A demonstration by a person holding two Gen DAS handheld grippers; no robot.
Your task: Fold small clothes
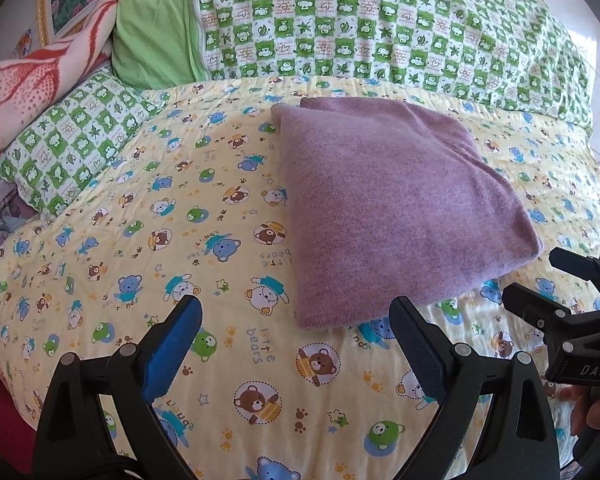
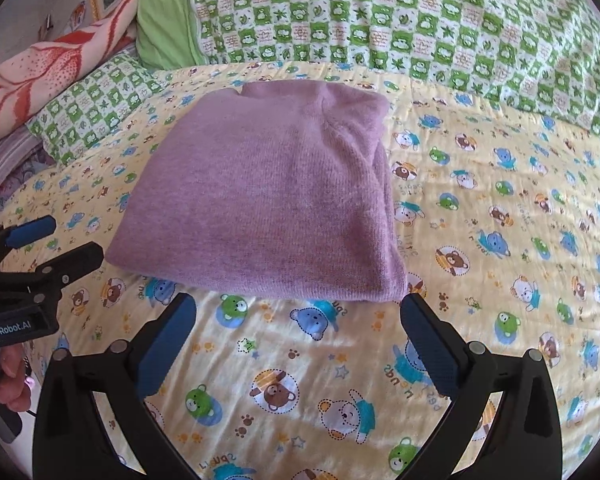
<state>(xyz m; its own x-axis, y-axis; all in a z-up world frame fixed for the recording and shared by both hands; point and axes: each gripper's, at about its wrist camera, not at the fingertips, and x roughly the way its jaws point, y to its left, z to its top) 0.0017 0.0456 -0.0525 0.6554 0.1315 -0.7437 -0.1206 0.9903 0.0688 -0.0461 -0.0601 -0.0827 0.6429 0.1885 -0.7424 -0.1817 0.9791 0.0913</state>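
Finishing the fold: your purple knitted sweater point(image 2: 256, 196) lies as a compact rectangle on the bear-print bed sheet point(image 2: 500, 240).
Left tool point(image 1: 296, 344) and right tool point(image 2: 298, 344) are both spread, empty, just short of it; little seems left.

Bright, soft daylight; both views sharp.
Fisheye bends the edges, corners go black, and shadows stay faint.

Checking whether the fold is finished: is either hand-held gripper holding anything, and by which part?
Nothing is held. The left hand-held gripper and right hand-held gripper are both open over the bedsheet, short of the folded purple sweater.
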